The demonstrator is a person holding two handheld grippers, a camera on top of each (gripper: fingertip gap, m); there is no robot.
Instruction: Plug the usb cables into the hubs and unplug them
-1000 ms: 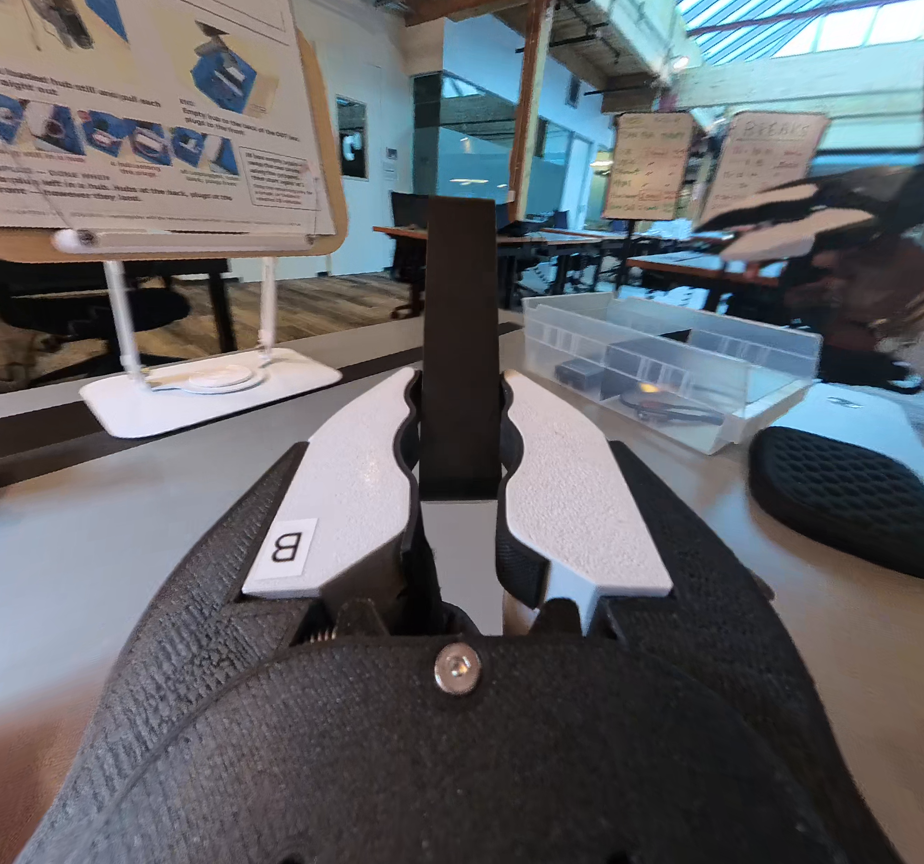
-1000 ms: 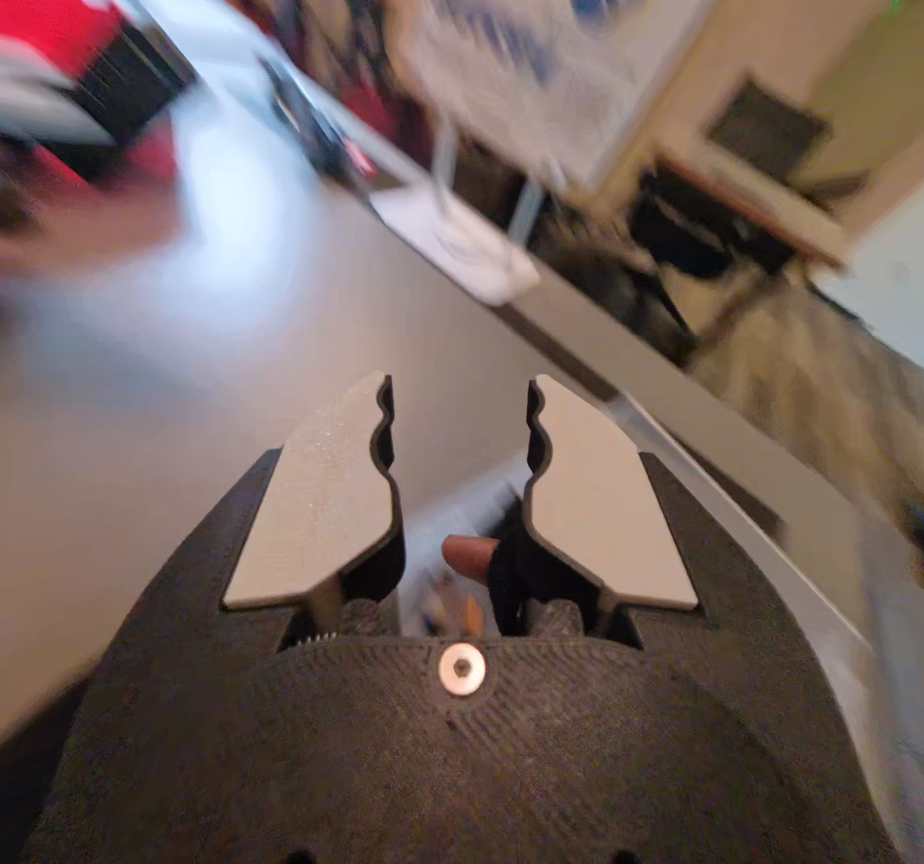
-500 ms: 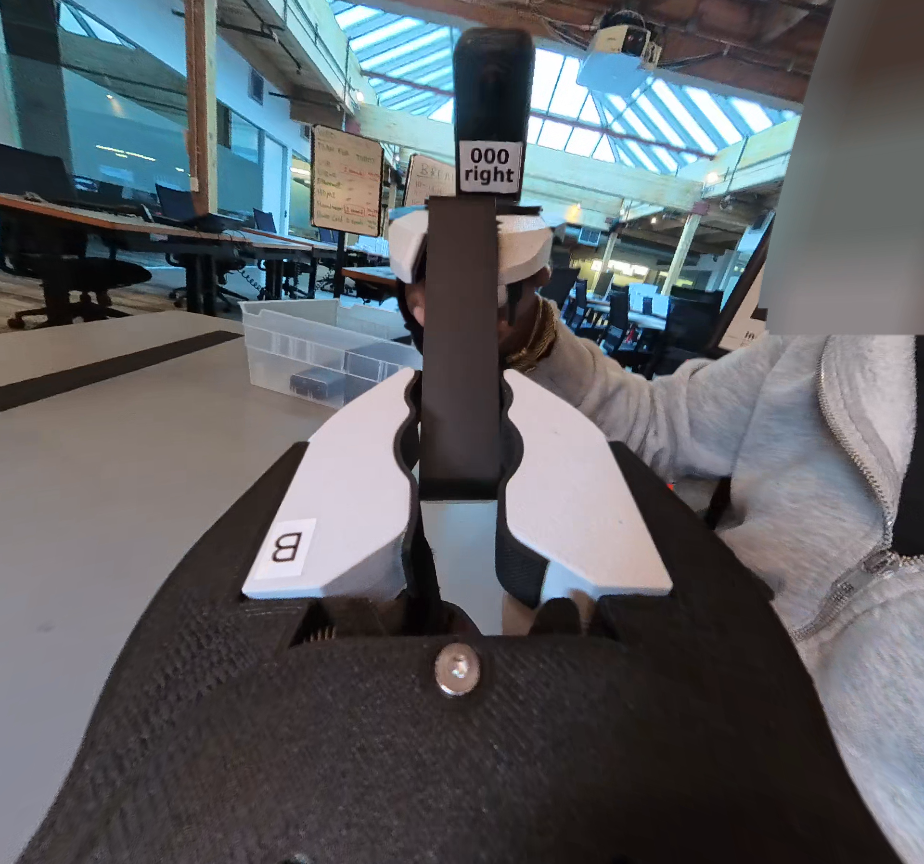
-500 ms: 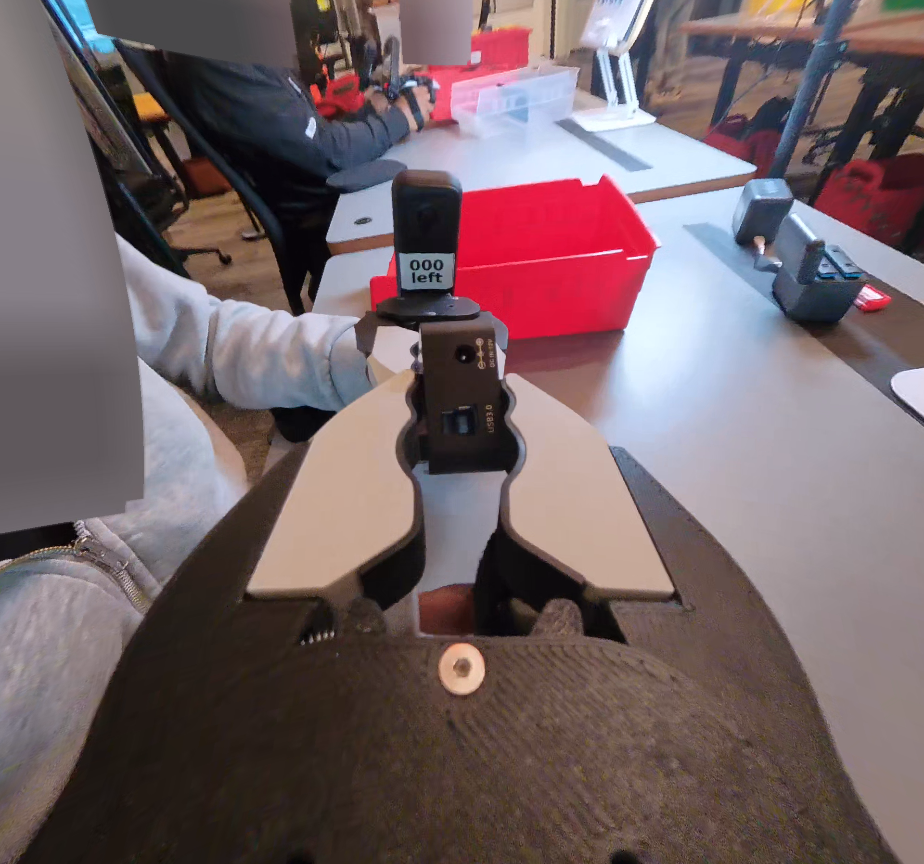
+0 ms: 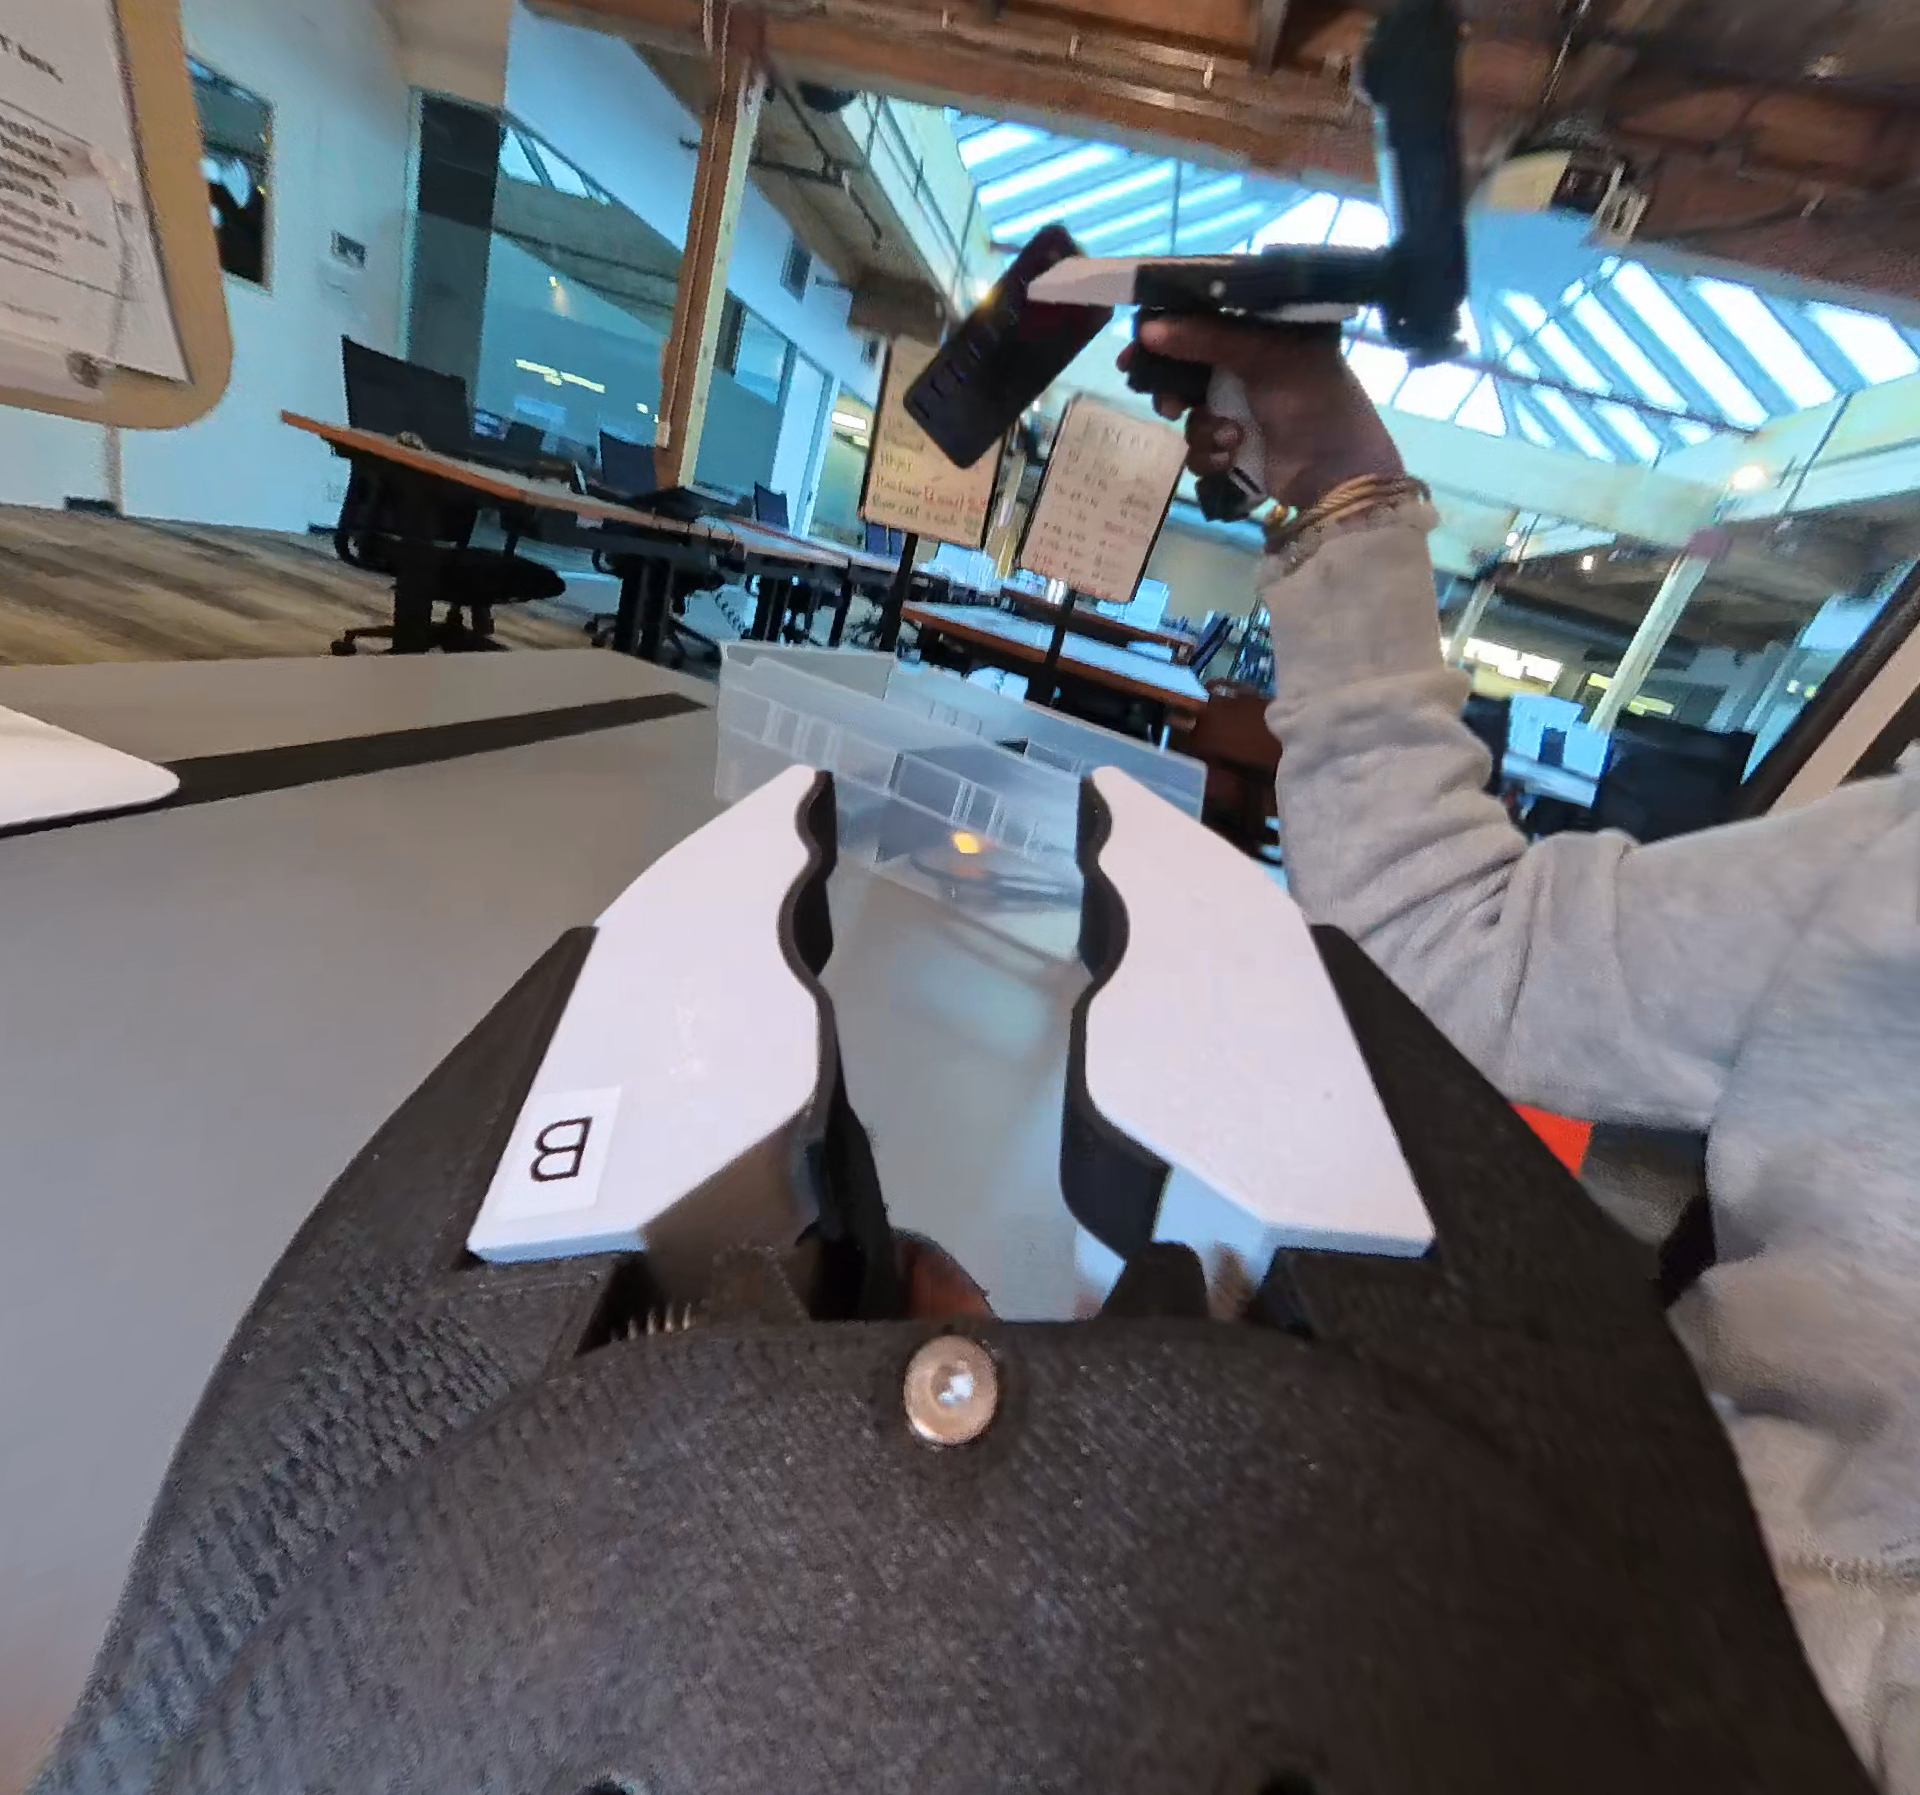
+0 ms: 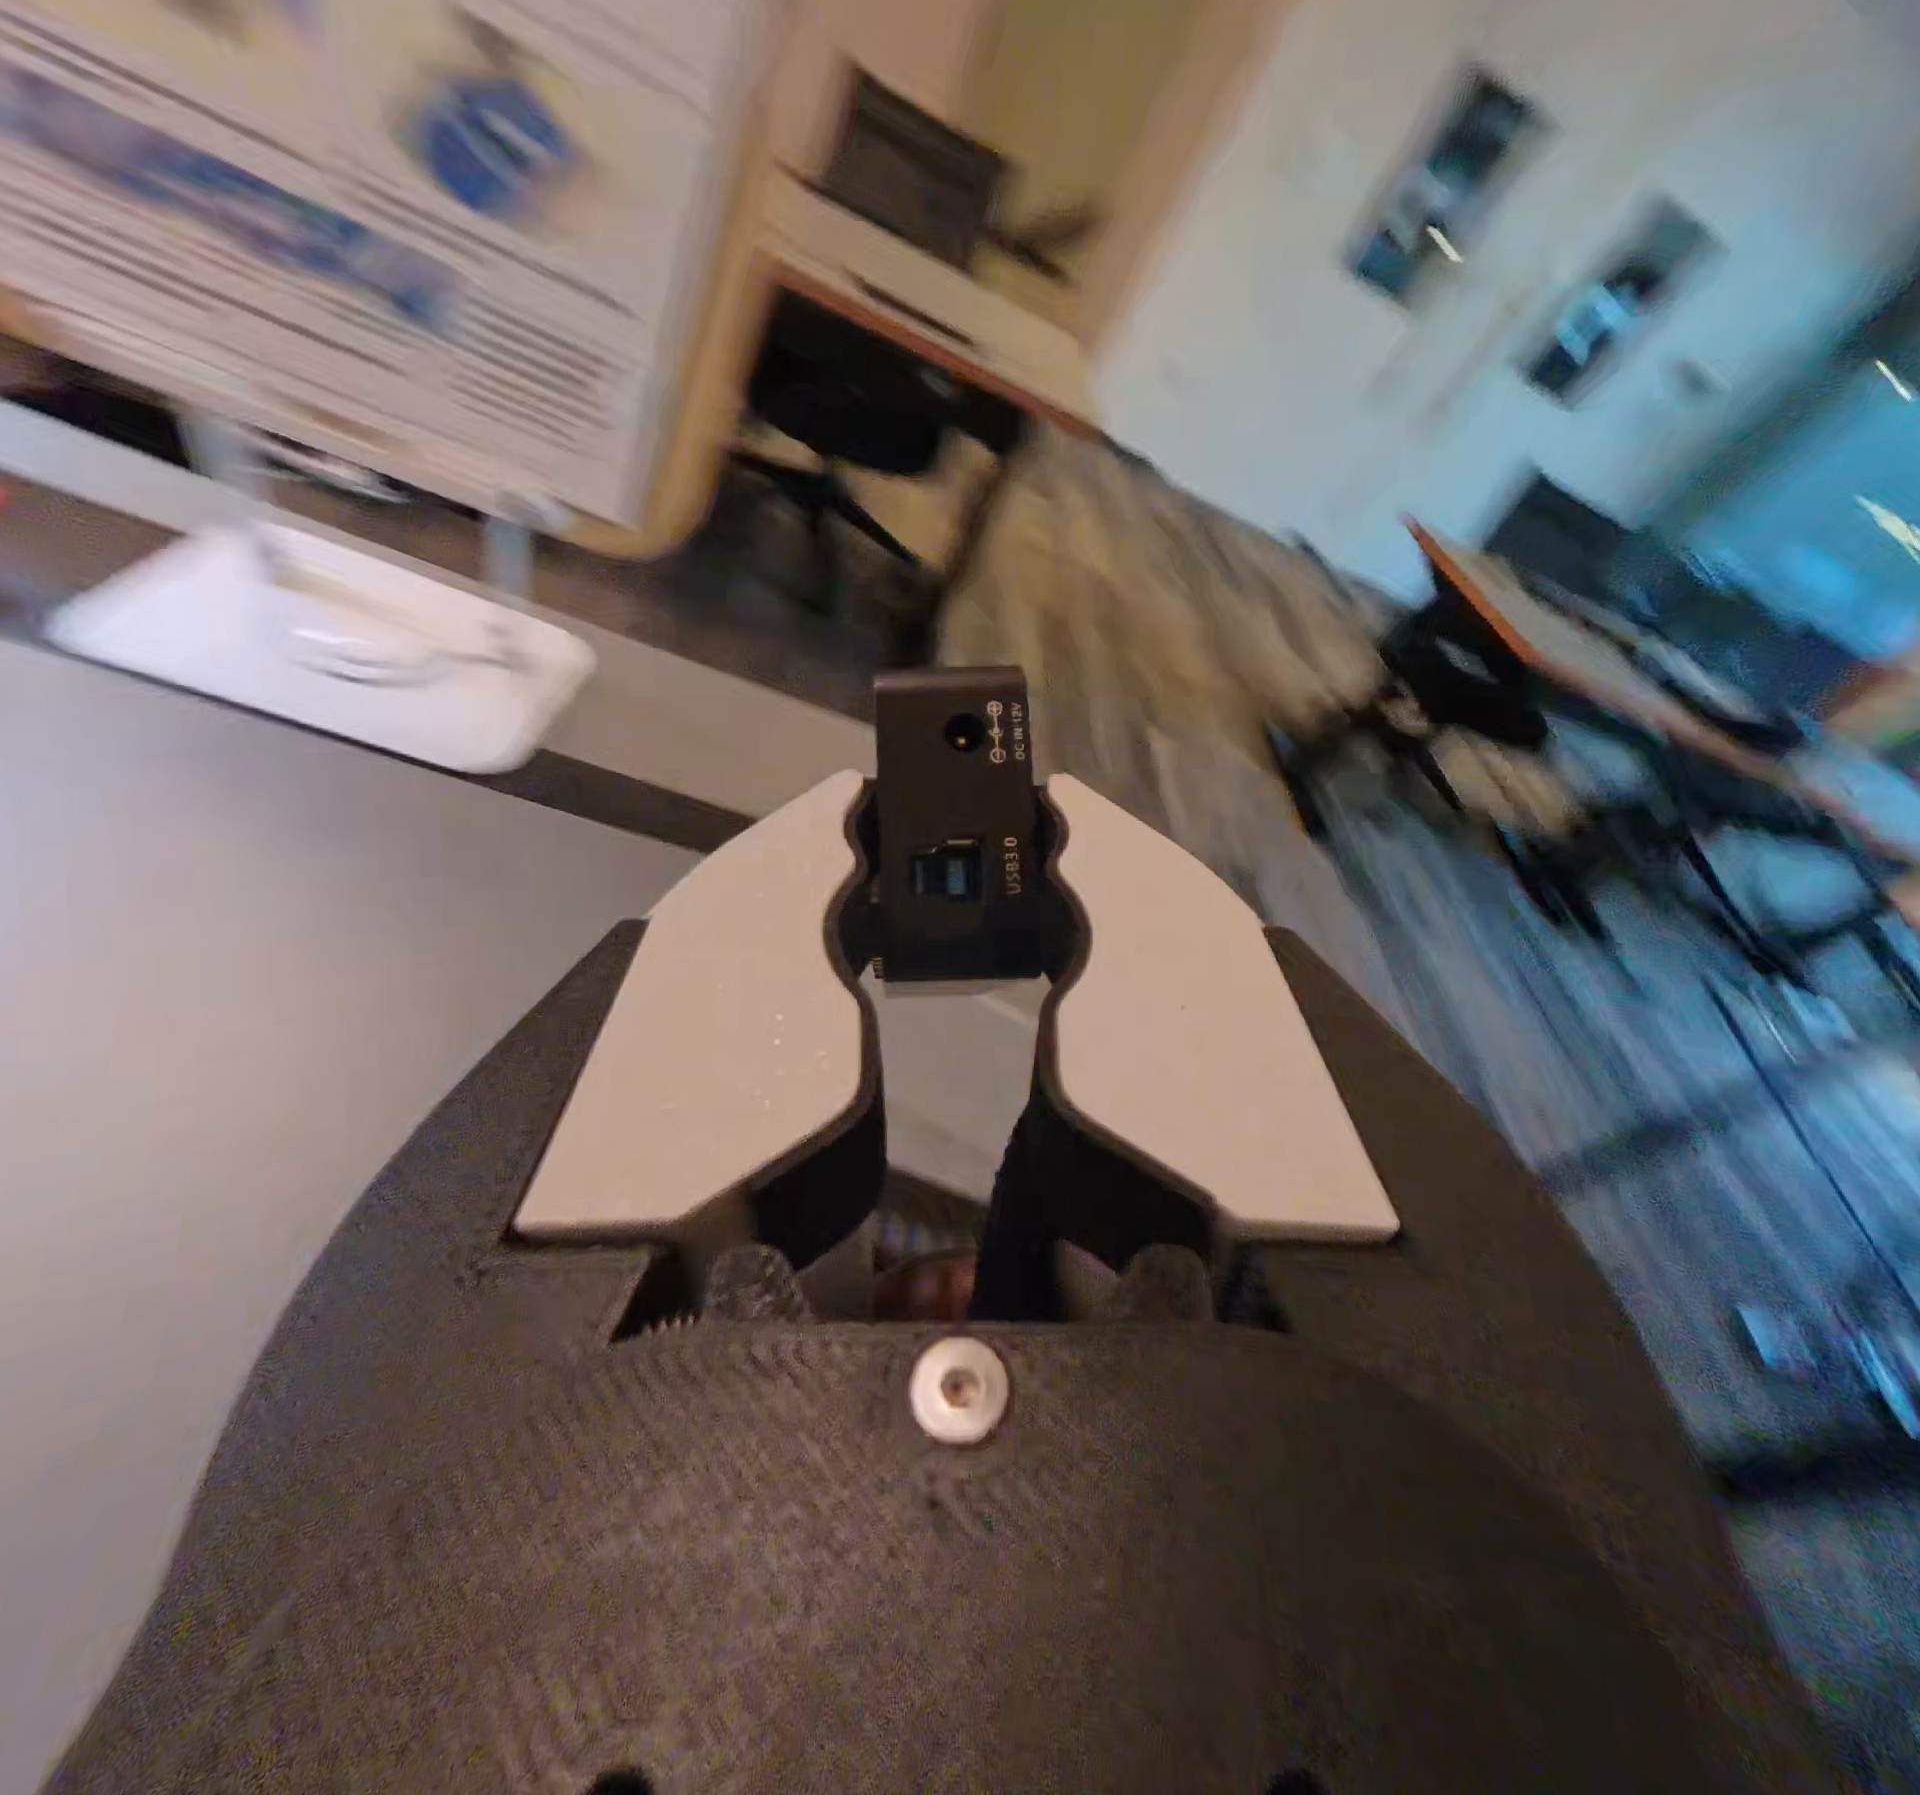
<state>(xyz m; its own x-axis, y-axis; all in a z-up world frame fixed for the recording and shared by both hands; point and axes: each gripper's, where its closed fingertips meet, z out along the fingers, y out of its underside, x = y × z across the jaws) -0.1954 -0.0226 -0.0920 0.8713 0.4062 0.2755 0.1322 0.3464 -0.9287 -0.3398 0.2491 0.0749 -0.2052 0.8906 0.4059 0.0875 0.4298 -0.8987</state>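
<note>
Fingers of our left hand-held gripper point(image 5: 951, 904) stand apart, empty, above the grey bench point(image 5: 312, 914). We see our right hand-held gripper point(image 6: 954, 846) clamped on a black rectangular USB hub point(image 6: 956, 841), raised high.

A small white sticker point(image 5: 561, 1148) with one black printed character sits on one of the fingers point(image 5: 707, 1018) of the left gripper point(image 5: 951, 810). A printed sheet point(image 5: 62, 135) on a stand at the far left carries lines of small type. Two boards point(image 5: 925, 478) point(image 5: 1101, 509) far behind the bench point(image 5: 260, 914) bear handwriting. The black hub point(image 6: 956, 831) held in the right gripper point(image 6: 951, 784) has tiny pale markings beside its two sockets. The poster point(image 6: 312, 187) behind it is too blurred to read.
</note>
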